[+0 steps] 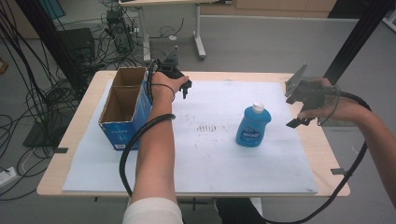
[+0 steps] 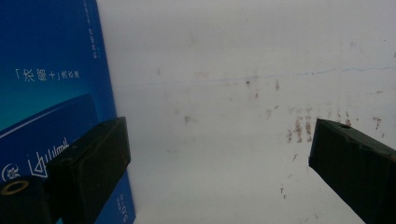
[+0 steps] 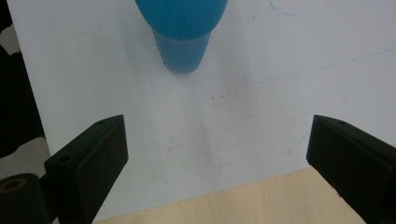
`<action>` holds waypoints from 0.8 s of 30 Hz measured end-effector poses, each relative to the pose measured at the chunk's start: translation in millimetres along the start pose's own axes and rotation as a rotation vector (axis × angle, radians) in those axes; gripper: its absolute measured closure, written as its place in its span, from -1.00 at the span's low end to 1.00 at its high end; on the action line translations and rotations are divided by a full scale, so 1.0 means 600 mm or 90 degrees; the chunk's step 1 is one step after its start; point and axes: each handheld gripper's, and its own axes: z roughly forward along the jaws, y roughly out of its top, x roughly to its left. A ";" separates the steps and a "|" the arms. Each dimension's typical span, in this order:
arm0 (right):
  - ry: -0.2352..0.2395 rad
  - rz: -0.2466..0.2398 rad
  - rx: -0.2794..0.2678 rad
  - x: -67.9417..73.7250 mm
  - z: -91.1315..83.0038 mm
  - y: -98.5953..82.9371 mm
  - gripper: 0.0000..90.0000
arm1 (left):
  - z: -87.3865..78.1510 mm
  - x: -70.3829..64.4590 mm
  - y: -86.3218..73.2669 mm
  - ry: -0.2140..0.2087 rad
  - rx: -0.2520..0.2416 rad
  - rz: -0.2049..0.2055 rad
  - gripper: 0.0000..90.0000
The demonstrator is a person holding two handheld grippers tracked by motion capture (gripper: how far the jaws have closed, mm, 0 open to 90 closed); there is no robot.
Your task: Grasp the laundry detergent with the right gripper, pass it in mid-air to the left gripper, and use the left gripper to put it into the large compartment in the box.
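Note:
A blue dish-soap bottle [image 1: 252, 126] with a white cap stands upright on the white mat [image 1: 210, 154], right of centre; the right gripper view shows its blue body [image 3: 181, 28] at the top. An open cardboard box [image 1: 124, 106] with blue sides stands at the mat's left; its blue wall [image 2: 51, 93] lies along the left of the left gripper view. My left gripper [image 1: 185, 87] hovers open just right of the box, with nothing between its jaws. My right gripper [image 1: 297, 116] hangs open over the mat's right edge, a short way right of the bottle, holding nothing.
The mat lies on a wooden table [image 1: 322, 140], whose bare wood shows at the right edge [image 3: 243, 200]. Brown scuff marks [image 1: 208, 127] dot the mat's middle. Cables and a power strip [image 1: 116, 28] lie on the floor behind the table.

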 end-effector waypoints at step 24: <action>0.021 0.040 -0.043 0.008 0.067 -0.038 -0.88 | -0.001 0.001 -0.005 0.002 0.000 -0.003 -0.87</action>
